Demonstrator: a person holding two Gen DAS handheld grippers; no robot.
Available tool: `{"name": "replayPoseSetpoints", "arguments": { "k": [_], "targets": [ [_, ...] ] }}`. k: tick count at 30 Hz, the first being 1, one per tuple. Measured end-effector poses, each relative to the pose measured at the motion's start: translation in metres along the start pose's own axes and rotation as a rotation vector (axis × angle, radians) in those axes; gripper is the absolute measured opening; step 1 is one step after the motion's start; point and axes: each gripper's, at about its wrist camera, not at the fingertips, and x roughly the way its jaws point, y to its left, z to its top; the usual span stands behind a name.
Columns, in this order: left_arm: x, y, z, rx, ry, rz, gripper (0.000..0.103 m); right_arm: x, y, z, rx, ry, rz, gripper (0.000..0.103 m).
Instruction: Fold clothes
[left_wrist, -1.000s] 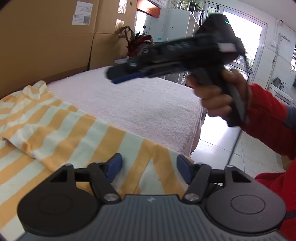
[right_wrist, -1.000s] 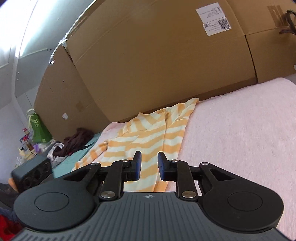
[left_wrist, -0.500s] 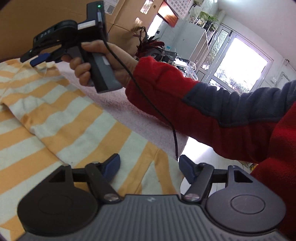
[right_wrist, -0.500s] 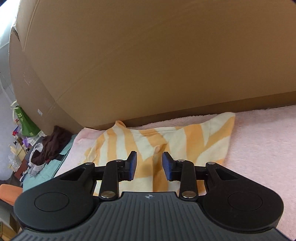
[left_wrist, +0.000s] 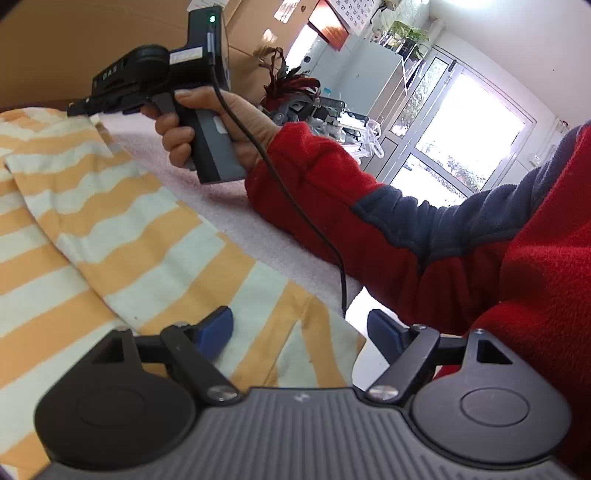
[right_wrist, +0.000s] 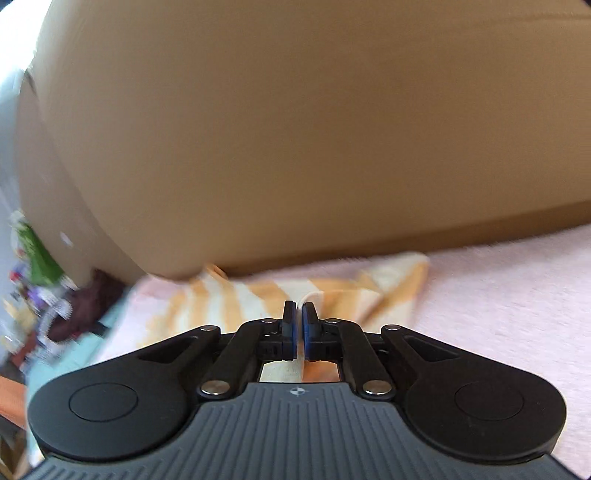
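An orange-and-cream striped garment (left_wrist: 129, 229) lies spread on a pink towel-covered table (left_wrist: 229, 206). My left gripper (left_wrist: 299, 325) is open, low over the garment's near corner by the table edge, with cloth under its left finger. A hand (left_wrist: 221, 122) in a red sleeve holds my right gripper (left_wrist: 79, 109) at the garment's far corner. In the right wrist view, the right gripper (right_wrist: 299, 314) has its jaws nearly together on a raised fold of the striped garment (right_wrist: 369, 280).
Large cardboard boxes (right_wrist: 295, 129) wall off the far side of the table (right_wrist: 498, 295). A dark pile of clothes (right_wrist: 85, 302) lies further left. The table's right edge (left_wrist: 354, 291) drops to the floor; a plant (left_wrist: 291, 83) and glass doors (left_wrist: 461, 147) stand beyond.
The right gripper reached across to the garment's far corner, came down onto it and shut on a fold. The left gripper has stayed open over the near corner.
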Motion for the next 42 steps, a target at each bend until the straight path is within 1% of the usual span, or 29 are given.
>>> {"name": "replayPoseSetpoints", "arguments": {
  "k": [1, 3, 5, 7, 8, 9, 10, 13, 14, 17, 20, 22, 23, 24, 25, 26, 27, 28, 29, 30, 31, 32, 33, 35, 36, 37, 40, 41, 42],
  "targets": [
    [0.001, -0.002, 0.001, 0.005, 0.004, 0.008, 0.081, 0.001, -0.005, -0.002, 0.016, 0.012, 0.011, 0.005],
    [0.002, -0.004, 0.003, 0.013, 0.012, 0.025, 0.081, -0.007, -0.013, 0.001, 0.068, -0.019, 0.134, 0.005],
    [0.0, -0.004, 0.002, 0.009, 0.015, 0.035, 0.081, -0.02, -0.013, 0.005, 0.1, -0.079, 0.268, 0.005],
    [-0.004, -0.001, 0.004, -0.008, 0.006, 0.059, 0.081, -0.031, -0.014, 0.007, 0.111, -0.127, 0.347, 0.005],
    [-0.008, 0.002, 0.007, -0.012, -0.005, 0.087, 0.081, -0.033, -0.014, 0.008, 0.118, -0.136, 0.372, 0.005],
    [-0.015, 0.008, 0.01, -0.024, -0.022, 0.131, 0.081, -0.033, -0.015, 0.008, 0.118, -0.128, 0.373, 0.005],
    [-0.024, 0.016, 0.014, -0.047, -0.042, 0.175, 0.081, -0.032, -0.014, 0.009, 0.109, -0.112, 0.346, 0.005],
    [-0.051, 0.043, 0.027, -0.142, -0.108, 0.293, 0.084, -0.021, -0.013, 0.01, 0.075, -0.042, 0.228, 0.005],
    [-0.058, 0.053, 0.033, -0.176, -0.128, 0.324, 0.087, -0.018, -0.014, 0.011, 0.073, -0.023, 0.199, 0.005],
    [-0.072, 0.083, 0.047, -0.262, -0.17, 0.387, 0.088, -0.018, -0.019, 0.013, 0.06, 0.0, 0.143, 0.005],
    [-0.068, 0.109, 0.057, -0.305, -0.165, 0.377, 0.088, -0.014, -0.023, 0.014, 0.046, 0.034, 0.057, 0.01],
    [-0.06, 0.12, 0.06, -0.308, -0.139, 0.387, 0.088, -0.009, -0.027, 0.011, 0.06, 0.047, 0.042, 0.012],
    [-0.055, 0.125, 0.062, -0.314, -0.129, 0.383, 0.088, -0.008, -0.031, 0.01, 0.084, 0.048, 0.063, 0.018],
    [-0.05, 0.127, 0.063, -0.32, -0.128, 0.37, 0.087, -0.009, -0.037, 0.01, 0.127, 0.045, 0.086, 0.02],
    [-0.047, 0.129, 0.063, -0.324, -0.135, 0.358, 0.087, -0.01, -0.043, 0.01, 0.175, 0.041, 0.109, 0.027],
    [-0.043, 0.131, 0.063, -0.328, -0.141, 0.346, 0.087, -0.011, -0.049, 0.01, 0.223, 0.036, 0.131, 0.038],
    [-0.041, 0.132, 0.063, -0.328, -0.151, 0.34, 0.087, -0.01, -0.055, 0.008, 0.276, 0.034, 0.153, 0.042],
    [-0.041, 0.132, 0.061, -0.324, -0.164, 0.338, 0.087, -0.006, -0.06, 0.007, 0.324, 0.042, 0.175, 0.043],
    [-0.04, 0.131, 0.06, -0.32, -0.176, 0.334, 0.083, -0.002, -0.064, 0.007, 0.37, 0.052, 0.197, 0.043],
    [-0.039, 0.13, 0.059, -0.317, -0.188, 0.326, 0.072, 0.001, -0.068, 0.005, 0.41, 0.052, 0.222, 0.042],
    [-0.038, 0.129, 0.057, -0.313, -0.199, 0.319, 0.066, 0.002, -0.07, 0.005, 0.435, 0.043, 0.252, 0.042],
    [-0.037, 0.127, 0.056, -0.305, -0.209, 0.301, 0.054, 0.002, -0.071, 0.004, 0.455, 0.032, 0.285, 0.042],
    [-0.036, 0.125, 0.054, -0.291, -0.218, 0.274, 0.05, 0.003, -0.072, 0.004, 0.474, 0.021, 0.317, 0.042],
    [-0.034, 0.119, 0.051, -0.266, -0.232, 0.229, 0.05, 0.007, -0.068, 0.003, 0.457, 0.037, 0.317, 0.044],
    [-0.032, 0.117, 0.05, -0.256, -0.233, 0.221, 0.05, 0.01, -0.065, 0.002, 0.445, 0.048, 0.312, 0.046],
    [-0.03, 0.115, 0.05, -0.246, -0.234, 0.212, 0.05, 0.012, -0.062, 0.002, 0.432, 0.059, 0.306, 0.051],
    [-0.026, 0.108, 0.049, -0.215, -0.237, 0.186, 0.05, 0.015, -0.047, 0.001, 0.345, 0.074, 0.285, 0.056],
    [-0.024, 0.105, 0.049, -0.204, -0.237, 0.178, 0.05, 0.014, -0.046, 0.001, 0.347, 0.071, 0.317, 0.056],
    [-0.024, 0.104, 0.048, -0.201, -0.24, 0.177, 0.05, 0.012, -0.046, 0.001, 0.362, 0.057, 0.374, 0.056]
  ]
}}
